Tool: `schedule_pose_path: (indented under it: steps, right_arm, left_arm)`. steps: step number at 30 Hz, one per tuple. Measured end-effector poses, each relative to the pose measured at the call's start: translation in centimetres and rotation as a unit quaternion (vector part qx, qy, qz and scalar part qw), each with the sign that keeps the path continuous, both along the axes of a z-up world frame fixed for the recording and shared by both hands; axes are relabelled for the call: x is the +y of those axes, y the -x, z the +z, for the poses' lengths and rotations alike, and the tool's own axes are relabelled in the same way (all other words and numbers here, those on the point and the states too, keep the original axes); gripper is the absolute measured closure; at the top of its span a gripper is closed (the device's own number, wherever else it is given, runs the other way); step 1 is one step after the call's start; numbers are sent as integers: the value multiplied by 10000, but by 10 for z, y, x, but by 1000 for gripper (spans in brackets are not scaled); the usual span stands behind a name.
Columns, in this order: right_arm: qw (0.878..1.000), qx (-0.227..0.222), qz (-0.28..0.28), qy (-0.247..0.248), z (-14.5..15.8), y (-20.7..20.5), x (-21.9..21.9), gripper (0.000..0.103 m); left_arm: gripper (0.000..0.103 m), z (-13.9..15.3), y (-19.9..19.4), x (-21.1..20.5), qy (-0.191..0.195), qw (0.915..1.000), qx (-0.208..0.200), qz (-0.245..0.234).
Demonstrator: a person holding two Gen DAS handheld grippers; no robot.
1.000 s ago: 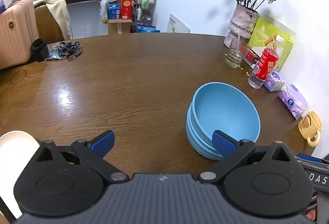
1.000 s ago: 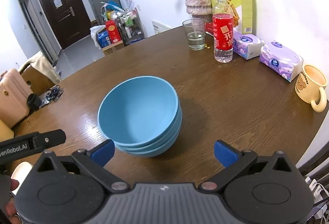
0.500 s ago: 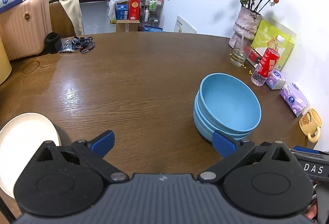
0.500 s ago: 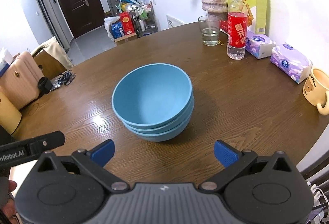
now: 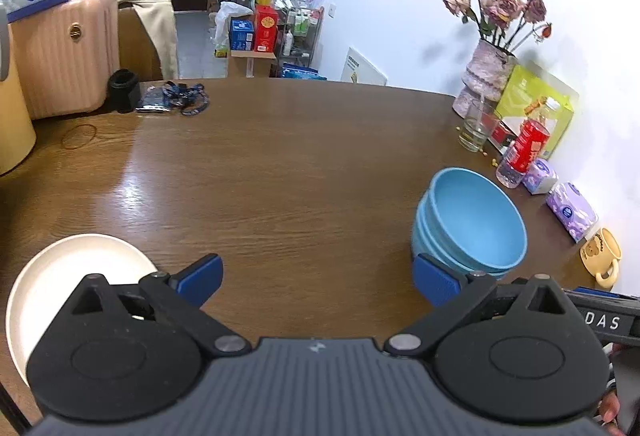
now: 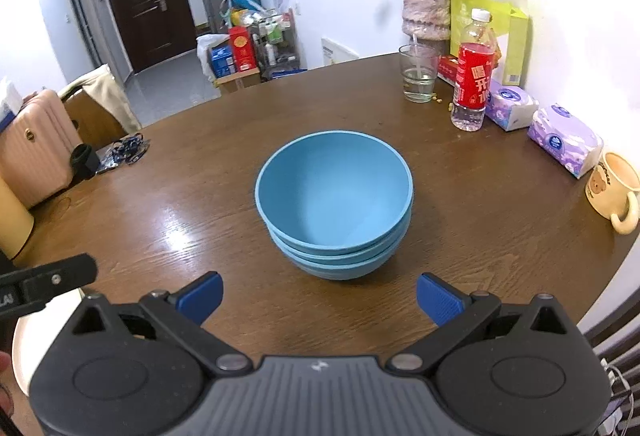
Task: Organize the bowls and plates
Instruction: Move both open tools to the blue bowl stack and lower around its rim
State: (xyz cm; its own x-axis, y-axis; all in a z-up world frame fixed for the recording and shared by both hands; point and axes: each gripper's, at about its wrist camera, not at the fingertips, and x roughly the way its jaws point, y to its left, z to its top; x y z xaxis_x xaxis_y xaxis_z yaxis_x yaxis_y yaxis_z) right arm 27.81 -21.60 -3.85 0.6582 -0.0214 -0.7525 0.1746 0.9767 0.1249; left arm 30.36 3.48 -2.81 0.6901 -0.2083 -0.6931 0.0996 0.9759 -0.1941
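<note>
Three blue bowls [image 6: 334, 199] sat nested in one stack on the round wooden table [image 6: 472, 236], near its right side. Only rims of the lower two showed; their insides were hidden by the top bowl. In the left wrist view the stack's near edge was cut off behind the blue right fingertip [image 5: 434, 280].

Left gripper [image 5: 316, 276]: jaws spread wide, nothing between them, held above bare table. Right gripper [image 6: 318, 298]: jaws likewise wide apart and empty, just short of the stack, not touching it.

One cream plate [image 5: 60, 276] lay at the near left edge of the table. Its near right part was covered by the left gripper's body; in the right wrist view only a pale sliver showed, so I could not tell whether it was one plate or several.

Far right by the wall: vase of dried roses [image 6: 426, 13], drinking glass [image 6: 419, 79], red-labelled bottle [image 6: 472, 75], tissue packs [image 6: 564, 139], cream mug [image 6: 614, 189] partly cut by the picture's edge. A fingertip showed at the lower left rim, too blurred to make out.
</note>
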Motion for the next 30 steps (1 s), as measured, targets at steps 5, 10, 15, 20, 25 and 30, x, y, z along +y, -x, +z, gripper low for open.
schedule_pose_path:
  steps: [5,10,15,20,25,30]
  right_arm:
    - [10000,-81,-59,-8,2,3,15,0]
    - [10000,-36,-58,-51,-1,3,20,0]
    - [10000,-39,-32,29,-2,0,14,0]
    - [10000,17,56,69,-3,-9,-6,0]
    - [9998,61,160,64,-5,-24,-31,0]
    - [9995,149,263,20,-12,-41,-54,0]
  left_arm:
    - [0,1,1,21,-24,10000,-49,41]
    - [0,2,3,30,-58,9999,-50,73]
    - [0,0,-1,27,-40,9999,-3,162]
    - [0,-1,-9,8,21,9997,12,257]
    - [0,-2,-21,-16,52,9994,18,355]
    - [0,-8,-32,-36,76,9988,115,467]
